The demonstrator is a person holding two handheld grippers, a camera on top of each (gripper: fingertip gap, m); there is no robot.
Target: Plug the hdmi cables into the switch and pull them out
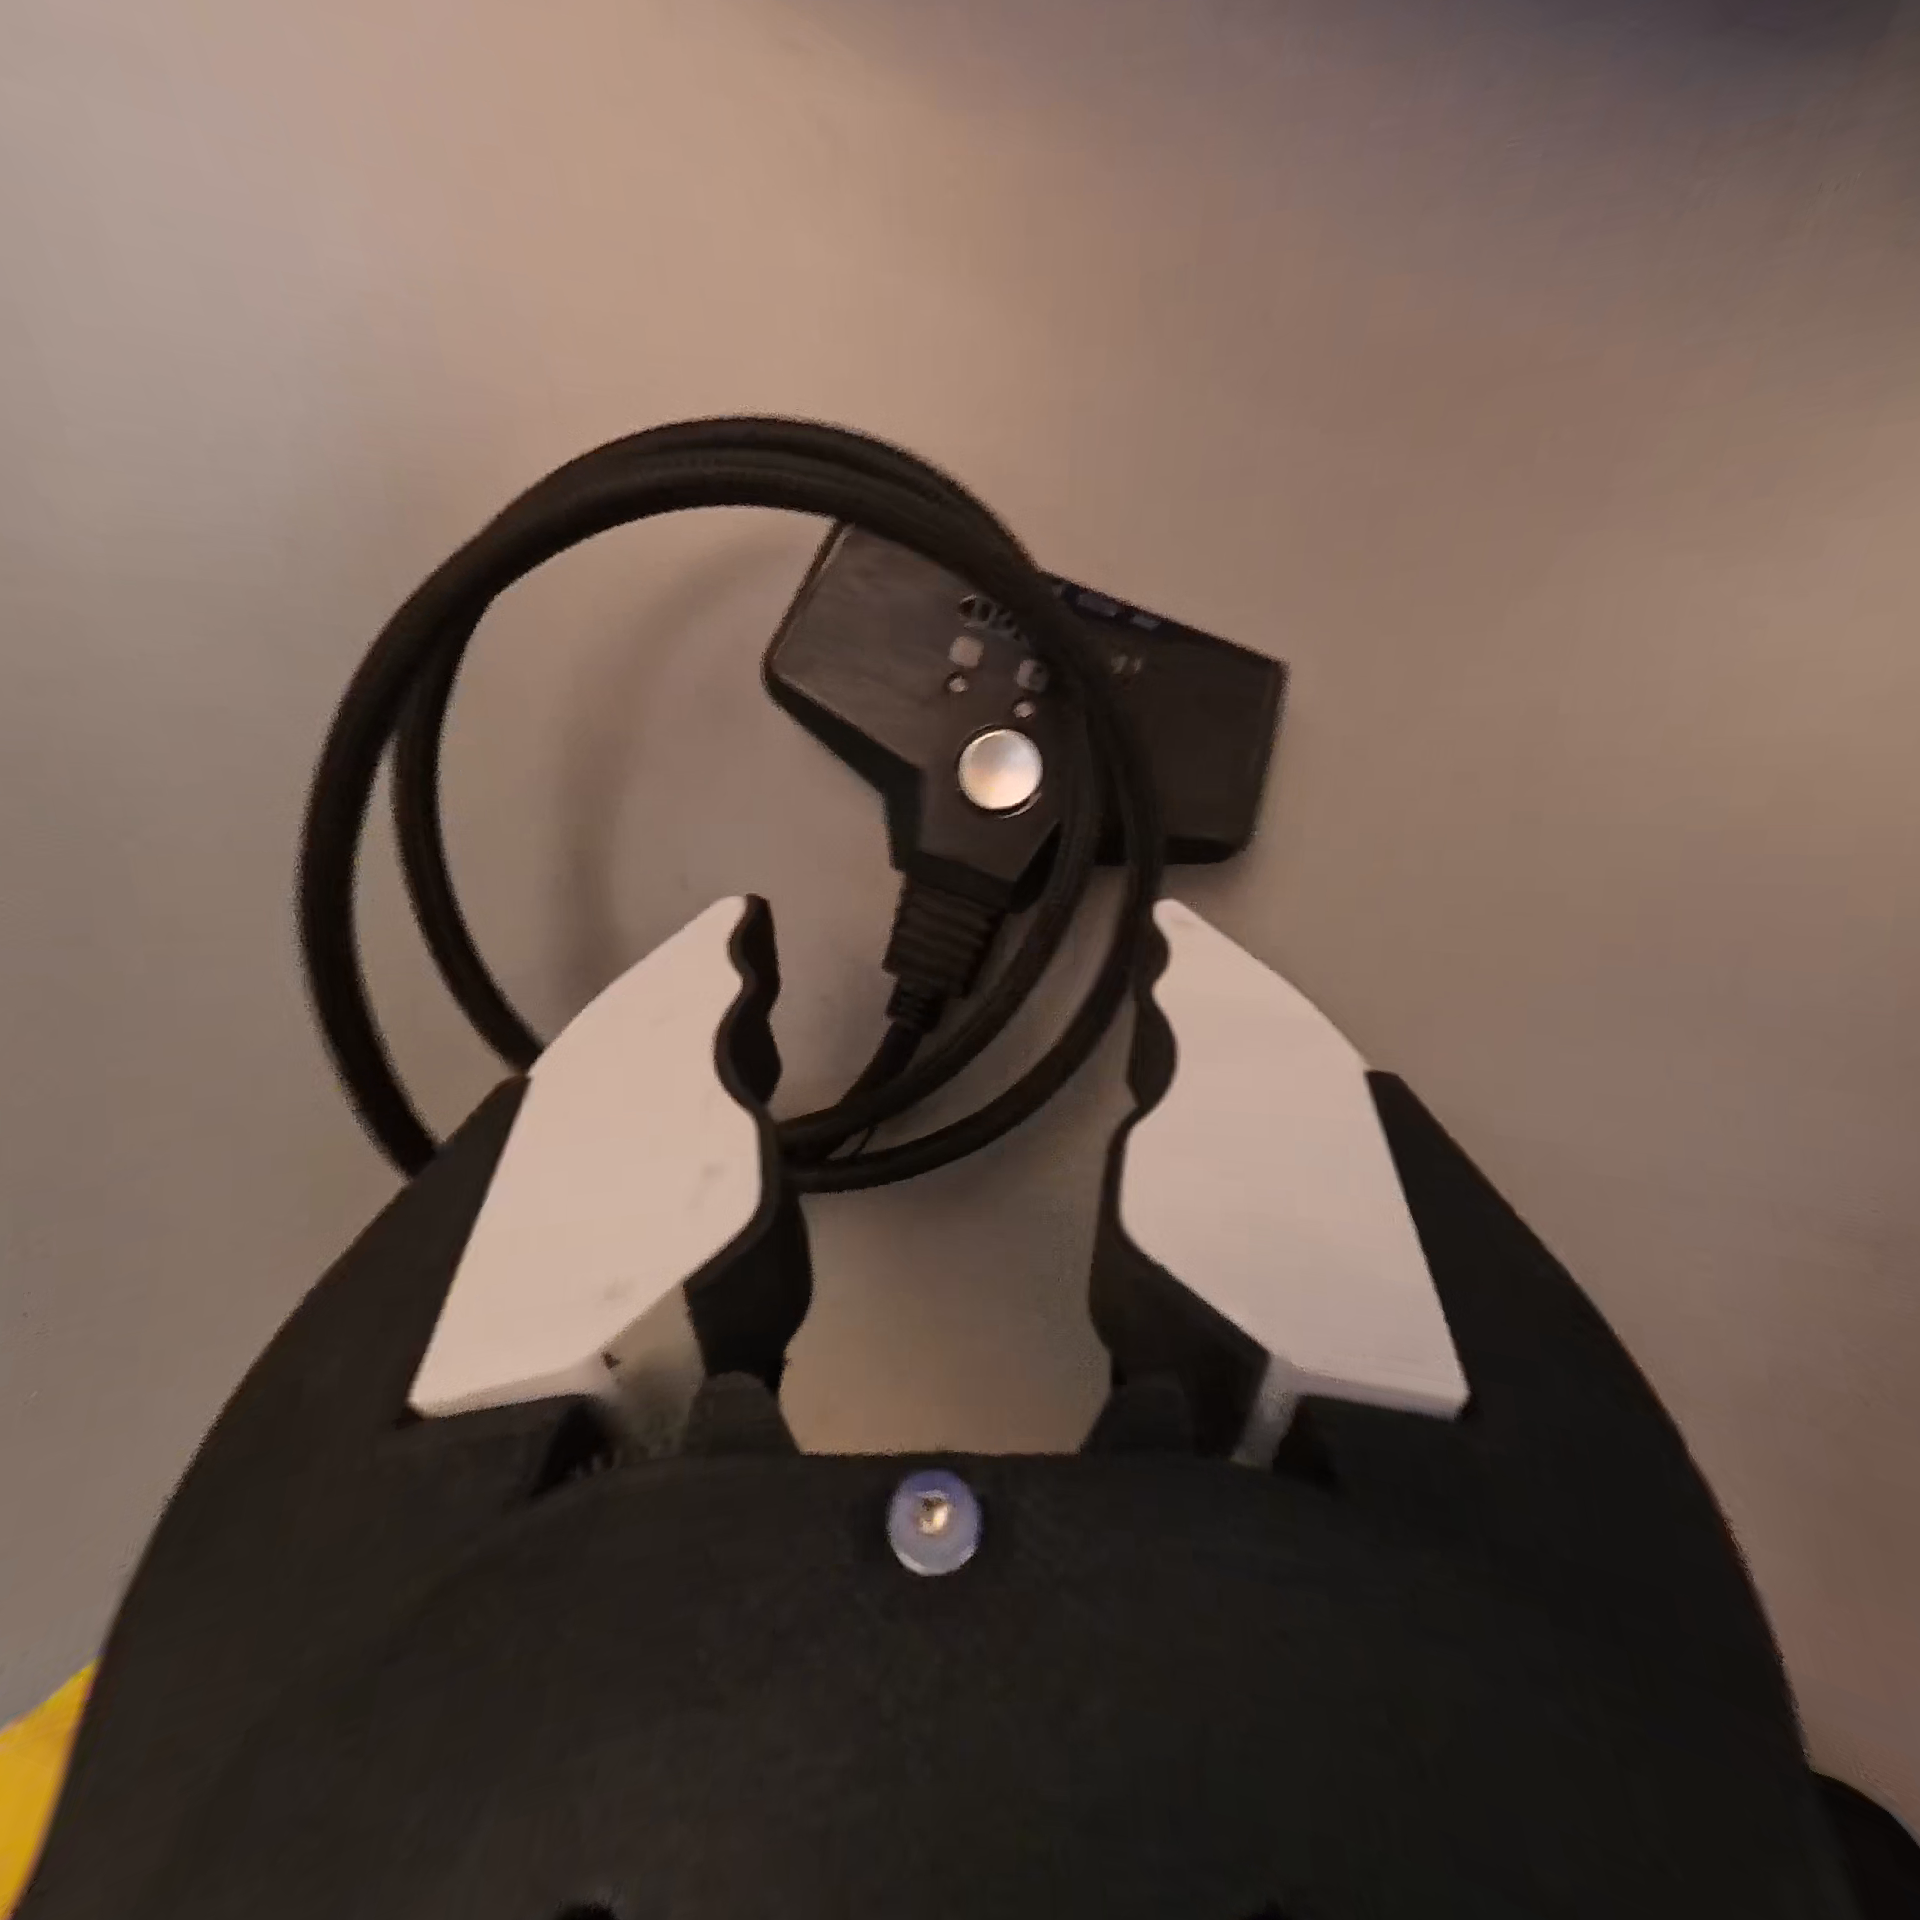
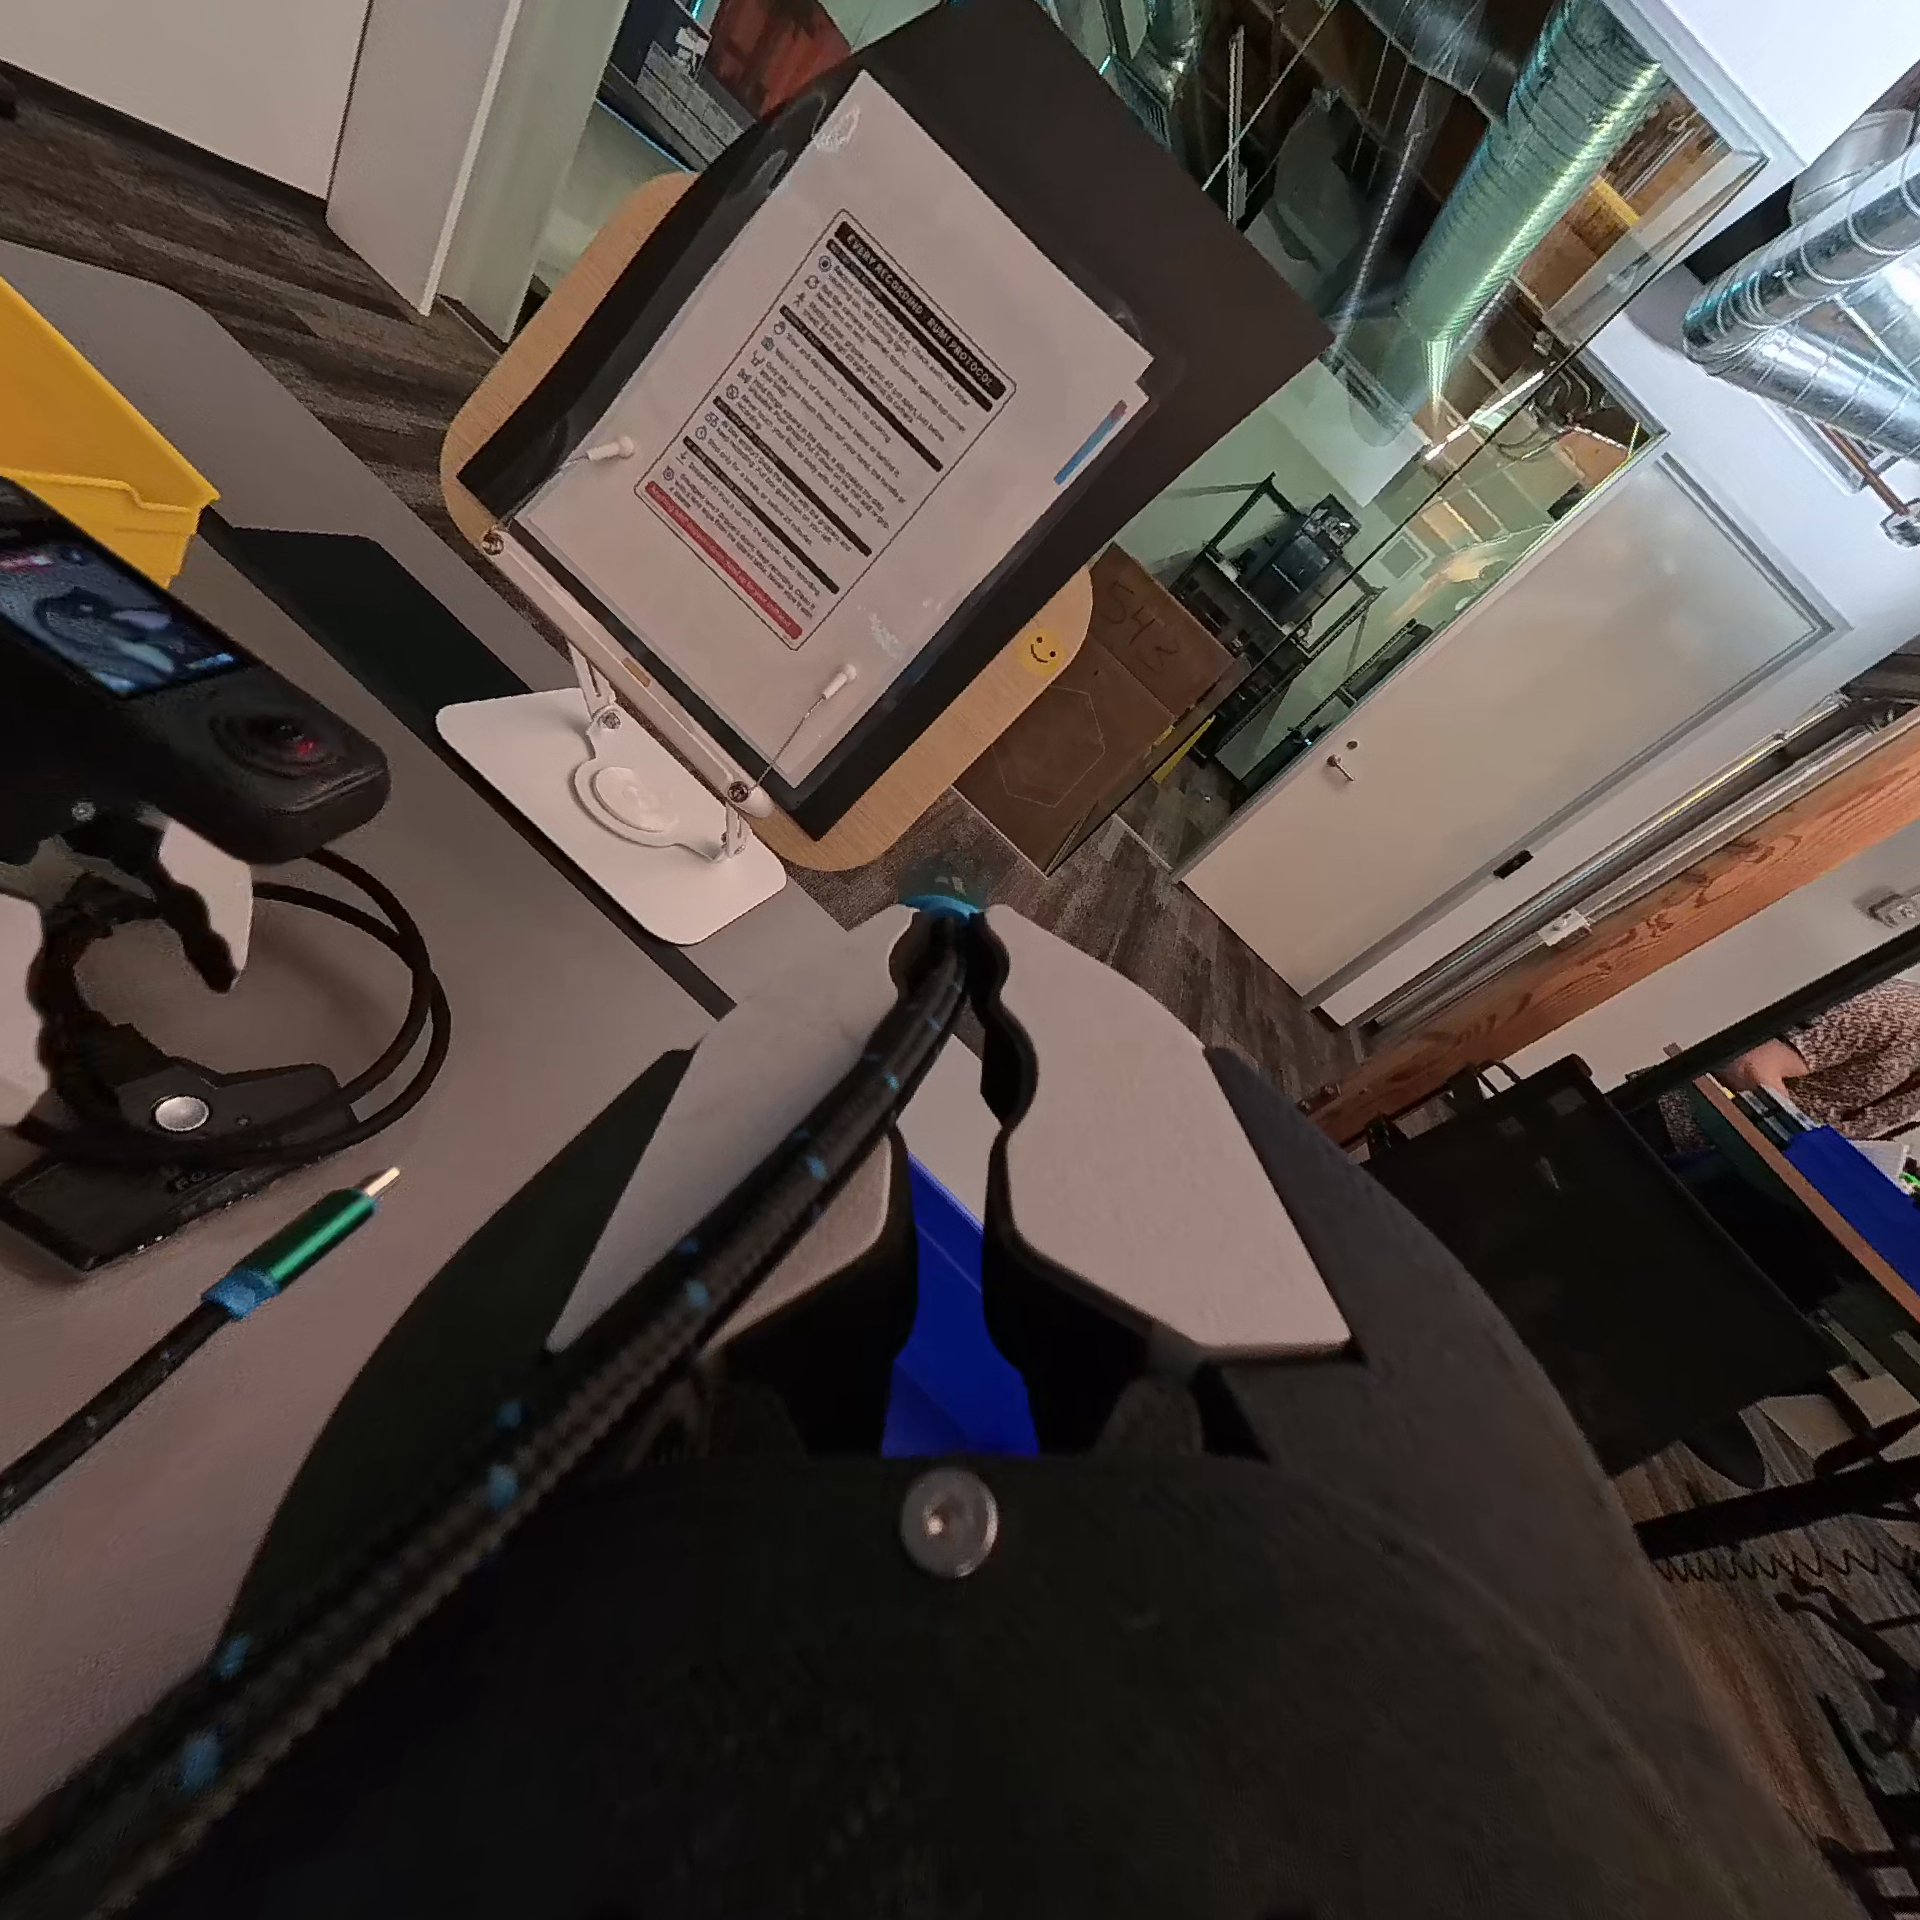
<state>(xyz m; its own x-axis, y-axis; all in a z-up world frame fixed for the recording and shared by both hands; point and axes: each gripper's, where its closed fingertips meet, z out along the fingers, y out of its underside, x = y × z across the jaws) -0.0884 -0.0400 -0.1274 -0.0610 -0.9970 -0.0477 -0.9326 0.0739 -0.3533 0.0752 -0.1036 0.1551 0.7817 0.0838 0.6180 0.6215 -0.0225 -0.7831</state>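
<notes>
While the left gripper (image 1: 951,940) hangs open above the grey counter (image 1: 1455,416), its fingers spread either side of the pigtail lead without touching it, the flat black HDMI switch with a round silver button (image 1: 997,717) lies just beyond the tips, ringed by its own coiled black braided lead (image 1: 436,748). To the right, the right gripper (image 2: 951,951) is clamped on a black cable flecked with blue (image 2: 727,1247) close to its blue-collared end. A second cable with a green metal plug (image 2: 322,1231) lies loose on the counter near the switch. Plugging appears hardly begun: I see nothing seated in a port. The switch's ports face away, and the held cable's plug is hidden past the fingertips.
</notes>
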